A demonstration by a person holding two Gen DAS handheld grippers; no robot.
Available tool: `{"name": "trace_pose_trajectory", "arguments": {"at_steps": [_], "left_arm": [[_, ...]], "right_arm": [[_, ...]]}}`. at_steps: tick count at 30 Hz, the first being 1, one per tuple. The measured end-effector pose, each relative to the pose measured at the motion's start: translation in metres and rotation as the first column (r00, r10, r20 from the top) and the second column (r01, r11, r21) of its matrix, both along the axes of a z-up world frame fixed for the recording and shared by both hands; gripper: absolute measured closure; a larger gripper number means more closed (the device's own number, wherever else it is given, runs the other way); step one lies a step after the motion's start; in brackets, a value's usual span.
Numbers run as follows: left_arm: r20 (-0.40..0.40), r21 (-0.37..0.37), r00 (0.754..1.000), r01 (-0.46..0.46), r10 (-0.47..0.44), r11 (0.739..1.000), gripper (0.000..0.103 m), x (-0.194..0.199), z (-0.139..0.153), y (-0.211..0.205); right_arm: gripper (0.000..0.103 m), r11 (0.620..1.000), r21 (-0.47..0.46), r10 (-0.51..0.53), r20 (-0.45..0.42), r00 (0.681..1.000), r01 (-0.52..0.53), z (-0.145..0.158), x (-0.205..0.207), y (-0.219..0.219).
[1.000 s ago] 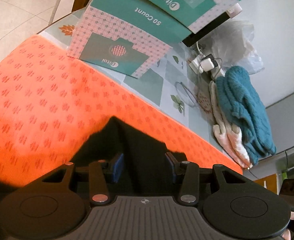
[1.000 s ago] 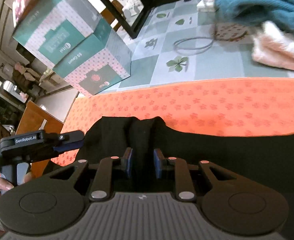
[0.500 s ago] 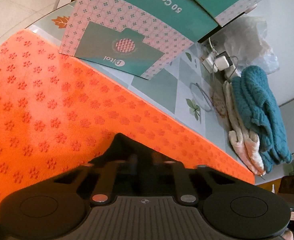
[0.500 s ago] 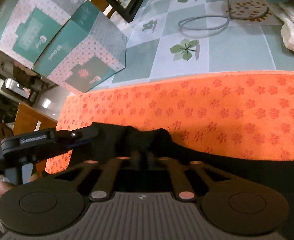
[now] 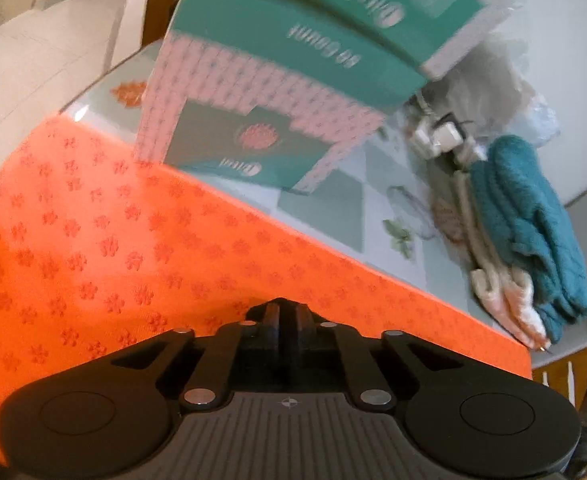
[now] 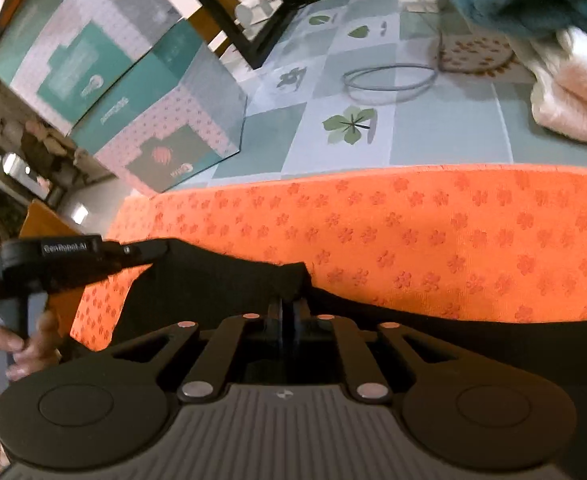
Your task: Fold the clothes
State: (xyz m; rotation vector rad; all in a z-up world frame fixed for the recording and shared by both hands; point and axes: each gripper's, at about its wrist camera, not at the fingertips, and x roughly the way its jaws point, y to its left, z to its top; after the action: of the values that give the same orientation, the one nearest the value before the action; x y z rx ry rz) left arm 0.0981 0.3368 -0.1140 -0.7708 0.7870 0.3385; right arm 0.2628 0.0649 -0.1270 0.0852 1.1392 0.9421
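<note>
Both claws pinch the far edge of the black garment [image 6: 213, 276], which lies at the near edge of the orange mat [image 6: 413, 232]. The right gripper [image 6: 287, 312] has its jaws pressed together on a raised tuck of cloth. The left gripper [image 5: 287, 316] appears likewise nipped on dark fabric, though blur makes that uncertain; its jaws have just eased slightly apart.

To fold cleanly, both hands should carry the edge level and together. The garment looks thin and limp; the mat is napped with a flower pattern.
</note>
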Motion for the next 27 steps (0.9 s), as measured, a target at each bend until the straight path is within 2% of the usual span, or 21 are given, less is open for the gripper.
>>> {"name": "trace_pose_trajectory", "arguments": {"at_steps": [2,5,12,14,19,27], "left_arm": [[0.017,0.025,1.0,0.02,-0.021,0.999,0.079,-0.008,0.013,-0.004],[0.009,0.085,0.998,0.064,-0.065,0.994,0.079,-0.024,0.034,-0.016],[-0.02,0.202,0.987,0.159,-0.158,0.966,0.075,-0.079,0.086,-0.049],[-0.007,0.213,0.985,0.17,-0.172,0.962,0.071,-0.099,0.099,-0.058],[0.01,0.217,0.985,0.166,-0.172,0.962,0.071,-0.147,0.122,-0.078],[-0.005,0.24,0.982,0.184,-0.188,0.953,0.064,-0.207,0.133,-0.109]], "right_arm": [[0.093,1.0,0.003,0.016,0.028,0.999,-0.016,0.013,-0.007,-0.003],[0.093,0.999,-0.006,0.044,0.074,0.996,-0.044,0.037,-0.019,-0.012],[0.093,0.997,-0.025,0.074,0.126,0.989,-0.071,0.094,-0.063,-0.056],[0.093,0.997,-0.026,0.069,0.133,0.989,-0.067,0.106,-0.076,-0.072],[0.092,0.998,-0.027,0.058,0.14,0.988,-0.055,0.126,-0.111,-0.109],[0.092,0.993,-0.053,0.113,0.141,0.984,-0.106,0.135,-0.168,-0.153]]}}
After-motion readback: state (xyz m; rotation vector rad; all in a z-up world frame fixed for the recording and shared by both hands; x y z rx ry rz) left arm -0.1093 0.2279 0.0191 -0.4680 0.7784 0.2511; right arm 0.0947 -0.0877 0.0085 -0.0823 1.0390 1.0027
